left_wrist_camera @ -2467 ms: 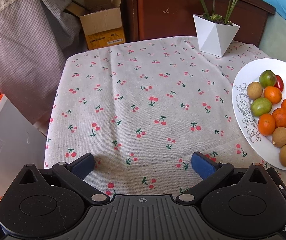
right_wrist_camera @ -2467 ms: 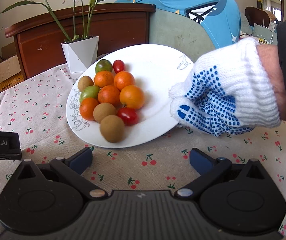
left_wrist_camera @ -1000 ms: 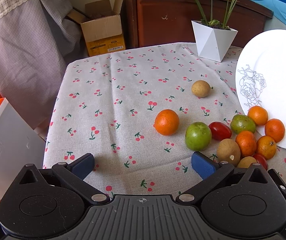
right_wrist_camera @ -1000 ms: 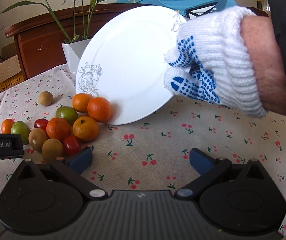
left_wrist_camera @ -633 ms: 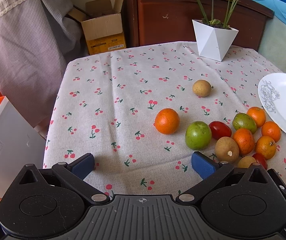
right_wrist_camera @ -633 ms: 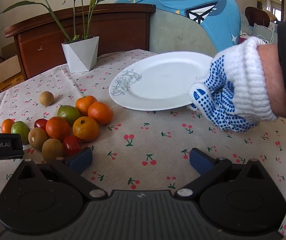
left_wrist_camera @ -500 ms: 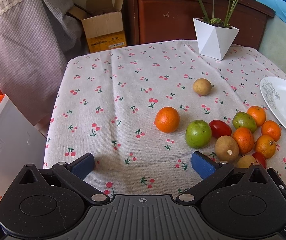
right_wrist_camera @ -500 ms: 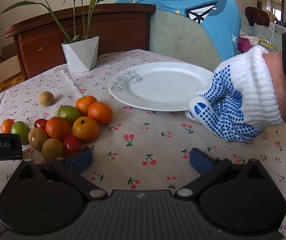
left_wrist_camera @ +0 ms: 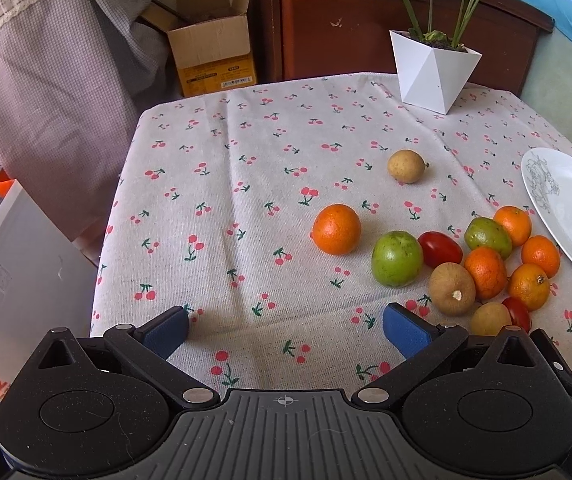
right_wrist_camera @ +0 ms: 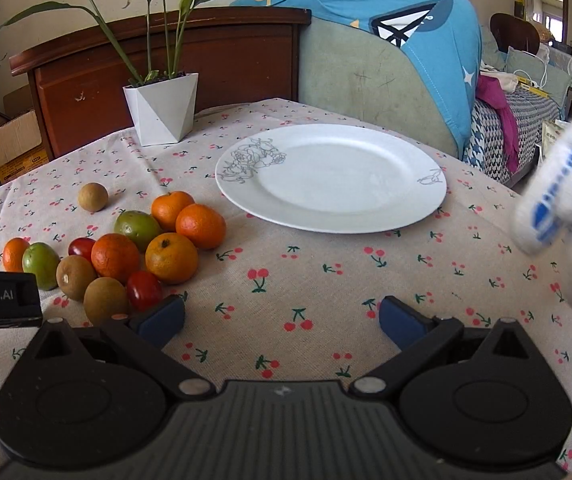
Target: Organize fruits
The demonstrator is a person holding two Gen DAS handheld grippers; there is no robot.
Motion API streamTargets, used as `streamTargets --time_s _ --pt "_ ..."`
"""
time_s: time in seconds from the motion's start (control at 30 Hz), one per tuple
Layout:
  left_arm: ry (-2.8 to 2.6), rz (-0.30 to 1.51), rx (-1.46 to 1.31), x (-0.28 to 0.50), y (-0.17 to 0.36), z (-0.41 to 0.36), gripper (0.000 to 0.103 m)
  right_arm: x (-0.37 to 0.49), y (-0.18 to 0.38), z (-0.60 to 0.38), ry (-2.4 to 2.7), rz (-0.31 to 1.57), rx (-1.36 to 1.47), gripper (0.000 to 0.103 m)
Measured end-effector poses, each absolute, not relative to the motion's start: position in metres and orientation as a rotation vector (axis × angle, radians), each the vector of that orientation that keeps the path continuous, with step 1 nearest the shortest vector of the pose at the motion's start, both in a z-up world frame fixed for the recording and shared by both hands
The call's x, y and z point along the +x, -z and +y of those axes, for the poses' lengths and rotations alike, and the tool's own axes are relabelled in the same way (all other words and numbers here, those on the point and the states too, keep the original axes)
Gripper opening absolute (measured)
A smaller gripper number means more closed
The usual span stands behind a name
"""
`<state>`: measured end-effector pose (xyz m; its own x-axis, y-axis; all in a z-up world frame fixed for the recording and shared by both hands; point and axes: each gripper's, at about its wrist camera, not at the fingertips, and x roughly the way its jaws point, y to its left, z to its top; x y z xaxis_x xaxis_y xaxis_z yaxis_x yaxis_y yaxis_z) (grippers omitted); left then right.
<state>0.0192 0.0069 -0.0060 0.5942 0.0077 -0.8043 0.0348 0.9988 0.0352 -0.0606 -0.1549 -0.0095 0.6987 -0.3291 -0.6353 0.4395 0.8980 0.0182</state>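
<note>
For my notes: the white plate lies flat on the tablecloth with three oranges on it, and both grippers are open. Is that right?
Not quite. The white plate holds nothing; the oranges lie beside it on the tablecloth, as the right wrist view shows. The rest holds: left gripper and right gripper are open.

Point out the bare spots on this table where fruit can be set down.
The white plate holds nothing. Bare cloth lies between the lone orange and the table's left edge, and ahead of the right gripper. Crowded: the fruit cluster left of the plate.
</note>
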Motion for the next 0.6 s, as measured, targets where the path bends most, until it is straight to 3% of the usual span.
streamTargets --time_s 0.6 --pt "0.076 0.971 0.078 0.001 0.004 0.009 0.103 -0.06 0.009 -0.155 0.431 0.673 0.172 0.102"
